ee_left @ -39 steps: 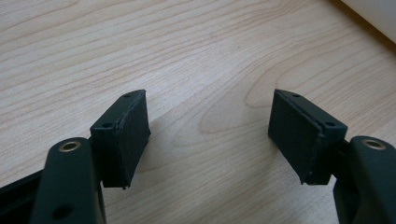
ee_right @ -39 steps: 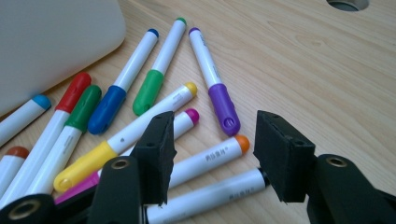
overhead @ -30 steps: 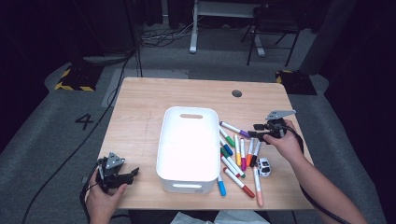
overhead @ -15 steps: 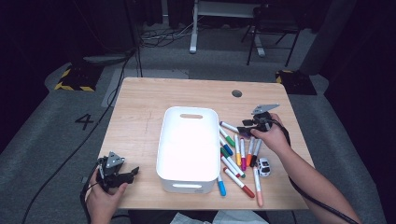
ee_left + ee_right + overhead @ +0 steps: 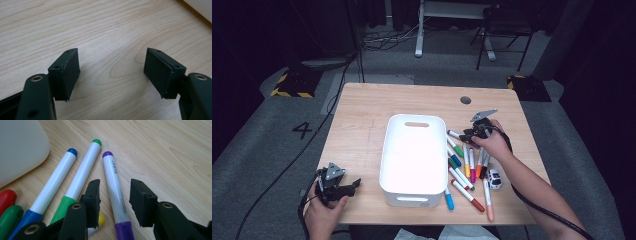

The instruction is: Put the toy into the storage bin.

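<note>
Centred on the table: a bin, long side running front to back. Right of the bin, spread over the wood: a cluster of markers, mostly lying front to back, some touching the bin's right wall. At the cluster's right edge, near the front: a toy car. At the cluster's far end, just right of the bin's rear corner: the right gripper, jaws straddling one marker, pads apart from it, two more markers side by side to that one's left. Behind it on the tabletop: a round hole. At the front left corner, well apart from the bin: the left gripper, jaws apart over bare wood.
</note>
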Demonstrator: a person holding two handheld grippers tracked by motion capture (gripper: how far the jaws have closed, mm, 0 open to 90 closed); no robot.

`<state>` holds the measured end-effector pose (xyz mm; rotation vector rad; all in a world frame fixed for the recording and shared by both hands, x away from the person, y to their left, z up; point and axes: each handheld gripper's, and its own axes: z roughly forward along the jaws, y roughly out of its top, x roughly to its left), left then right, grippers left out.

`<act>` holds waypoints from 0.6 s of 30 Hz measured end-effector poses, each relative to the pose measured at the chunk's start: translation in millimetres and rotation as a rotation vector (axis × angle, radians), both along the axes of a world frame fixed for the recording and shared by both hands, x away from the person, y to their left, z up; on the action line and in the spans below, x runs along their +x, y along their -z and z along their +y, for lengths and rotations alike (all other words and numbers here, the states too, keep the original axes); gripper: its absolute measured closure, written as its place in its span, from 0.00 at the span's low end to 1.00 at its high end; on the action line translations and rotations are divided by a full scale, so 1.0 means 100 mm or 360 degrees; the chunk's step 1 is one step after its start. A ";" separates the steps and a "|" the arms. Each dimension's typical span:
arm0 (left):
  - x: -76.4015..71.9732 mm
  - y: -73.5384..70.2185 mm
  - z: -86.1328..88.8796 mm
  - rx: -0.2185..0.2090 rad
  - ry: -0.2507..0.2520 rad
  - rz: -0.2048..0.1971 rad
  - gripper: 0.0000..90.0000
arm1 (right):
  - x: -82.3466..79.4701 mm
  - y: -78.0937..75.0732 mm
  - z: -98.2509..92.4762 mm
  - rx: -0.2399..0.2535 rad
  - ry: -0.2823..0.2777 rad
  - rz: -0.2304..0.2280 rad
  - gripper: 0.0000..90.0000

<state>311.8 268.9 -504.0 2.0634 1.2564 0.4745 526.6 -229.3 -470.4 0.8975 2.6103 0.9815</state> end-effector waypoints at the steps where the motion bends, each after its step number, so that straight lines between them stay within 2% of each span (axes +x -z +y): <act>1: 0.00 0.00 0.00 -0.0002 0.0000 0.0000 0.32 | 0.02 0.01 0.01 0.0001 -0.0018 -0.0010 0.70; 2: 0.00 0.00 0.00 -0.0003 -0.0001 0.0001 0.32 | 0.02 0.01 0.02 -0.0012 -0.0009 0.0014 0.70; 3: 0.00 0.00 0.00 -0.0005 -0.0005 0.0001 0.32 | 0.05 0.02 0.03 -0.0019 -0.0030 -0.0003 0.71; 5: 0.00 0.00 -0.01 -0.0007 -0.0015 0.0002 0.32 | 0.08 0.05 0.07 -0.0017 -0.0021 0.0012 0.74; 6: 0.00 0.00 -0.01 -0.0004 -0.0019 0.0003 0.32 | 0.09 0.05 0.10 -0.0020 -0.0010 0.0038 0.75; 8: 0.00 0.00 -0.01 -0.0006 -0.0019 0.0001 0.32 | 0.12 0.09 0.15 -0.0072 -0.0042 0.0015 0.78; 11: 0.00 0.00 -0.01 -0.0003 -0.0020 0.0002 0.32 | 0.14 0.11 0.20 -0.0140 -0.0069 0.0019 0.83; 13: 0.00 0.00 -0.01 -0.0004 -0.0019 0.0002 0.32 | 0.16 0.11 0.20 -0.0143 -0.0087 -0.0008 0.85; 18: 0.00 0.00 -0.01 -0.0006 -0.0018 0.0001 0.32 | 0.17 0.11 0.19 -0.0147 -0.0098 -0.0017 0.85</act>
